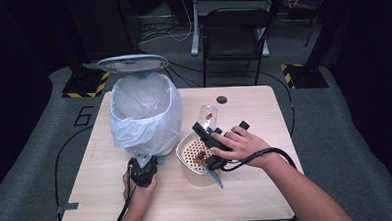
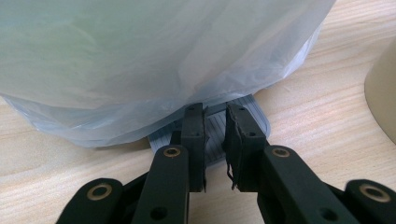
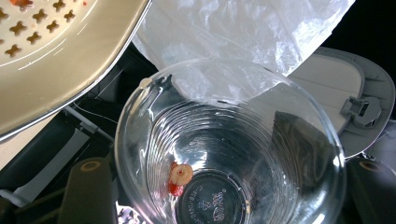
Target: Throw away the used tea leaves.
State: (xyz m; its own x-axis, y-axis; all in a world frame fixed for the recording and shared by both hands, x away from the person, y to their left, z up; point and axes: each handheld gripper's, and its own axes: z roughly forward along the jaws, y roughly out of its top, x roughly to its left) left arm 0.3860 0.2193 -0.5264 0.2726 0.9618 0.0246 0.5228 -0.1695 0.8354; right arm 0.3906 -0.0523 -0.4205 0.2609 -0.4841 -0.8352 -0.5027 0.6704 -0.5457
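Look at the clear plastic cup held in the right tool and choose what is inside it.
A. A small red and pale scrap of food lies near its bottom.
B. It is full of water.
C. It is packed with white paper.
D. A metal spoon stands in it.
A: the right gripper view looks into the clear cup held in the right tool, and a single red and pale food scrap sits by its base.
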